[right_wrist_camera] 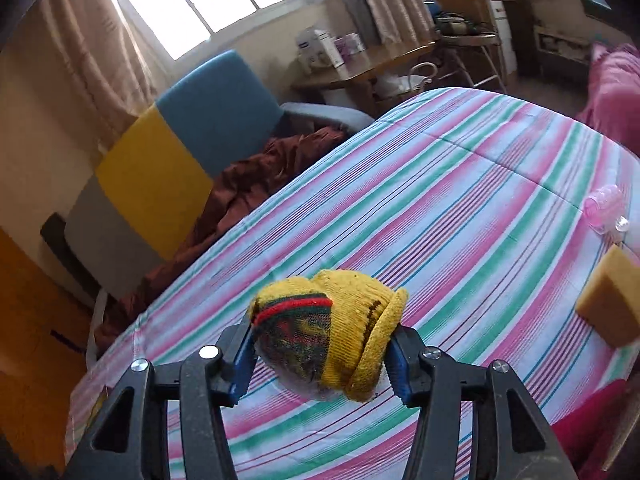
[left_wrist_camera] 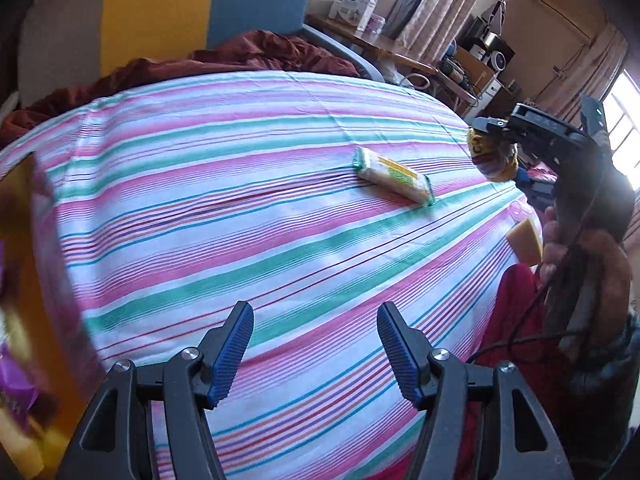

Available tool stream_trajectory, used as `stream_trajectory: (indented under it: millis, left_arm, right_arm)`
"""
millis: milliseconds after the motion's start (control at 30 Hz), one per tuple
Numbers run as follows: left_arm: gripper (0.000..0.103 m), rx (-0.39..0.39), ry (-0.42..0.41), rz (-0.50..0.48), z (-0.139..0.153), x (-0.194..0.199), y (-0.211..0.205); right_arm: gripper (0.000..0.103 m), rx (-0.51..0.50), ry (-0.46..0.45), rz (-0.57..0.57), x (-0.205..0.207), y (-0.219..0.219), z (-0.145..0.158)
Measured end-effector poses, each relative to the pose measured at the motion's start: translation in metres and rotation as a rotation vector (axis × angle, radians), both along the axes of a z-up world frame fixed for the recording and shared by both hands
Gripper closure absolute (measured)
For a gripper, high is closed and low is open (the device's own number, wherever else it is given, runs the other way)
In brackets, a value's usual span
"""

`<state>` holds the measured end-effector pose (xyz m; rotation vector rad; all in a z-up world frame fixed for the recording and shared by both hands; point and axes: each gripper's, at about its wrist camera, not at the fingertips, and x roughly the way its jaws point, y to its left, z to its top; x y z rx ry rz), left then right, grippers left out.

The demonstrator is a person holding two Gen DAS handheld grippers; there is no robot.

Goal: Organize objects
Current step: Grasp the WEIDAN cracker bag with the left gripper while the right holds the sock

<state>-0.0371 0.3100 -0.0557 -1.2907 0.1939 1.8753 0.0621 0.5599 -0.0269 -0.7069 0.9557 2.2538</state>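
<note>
My right gripper (right_wrist_camera: 320, 354) is shut on a rolled yellow knitted sock (right_wrist_camera: 336, 328) with red and green stripes and holds it above the striped bedsheet (right_wrist_camera: 460, 208). The sock (left_wrist_camera: 494, 156) and the right gripper (left_wrist_camera: 496, 130) also show at the right of the left wrist view. My left gripper (left_wrist_camera: 316, 340) is open and empty over the sheet (left_wrist_camera: 240, 208). A white packet with green ends (left_wrist_camera: 394, 176) lies on the sheet ahead of it. A yellow sponge (right_wrist_camera: 608, 304) lies at the right edge, also in the left wrist view (left_wrist_camera: 526, 240).
A pink transparent plastic item (right_wrist_camera: 604, 208) lies beyond the sponge. A cardboard box with purple packaging (left_wrist_camera: 36, 300) stands at the left. A maroon cloth (right_wrist_camera: 240, 188) lies by a blue, yellow and grey chair (right_wrist_camera: 180, 148). A wooden table (right_wrist_camera: 368, 68) holds boxes.
</note>
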Motion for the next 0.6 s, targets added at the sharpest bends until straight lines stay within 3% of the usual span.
stream_trajectory:
  millis: [100, 233, 600]
  left_arm:
    - [0.042, 0.018, -0.096, -0.018, -0.008, -0.009, 0.034]
    - [0.047, 0.044, -0.199, -0.012, -0.015, -0.023, 0.082]
    - [0.048, 0.035, -0.324, 0.123, -0.045, -0.058, 0.189]
  right_arm:
    - [0.045, -0.037, 0.053, -0.068, 0.018, 0.014, 0.003]
    - [0.045, -0.093, 0.097, -0.066, 0.021, 0.02, -0.001]
    - [0.045, -0.208, 0.213, -0.064, 0.033, 0.033, -0.012]
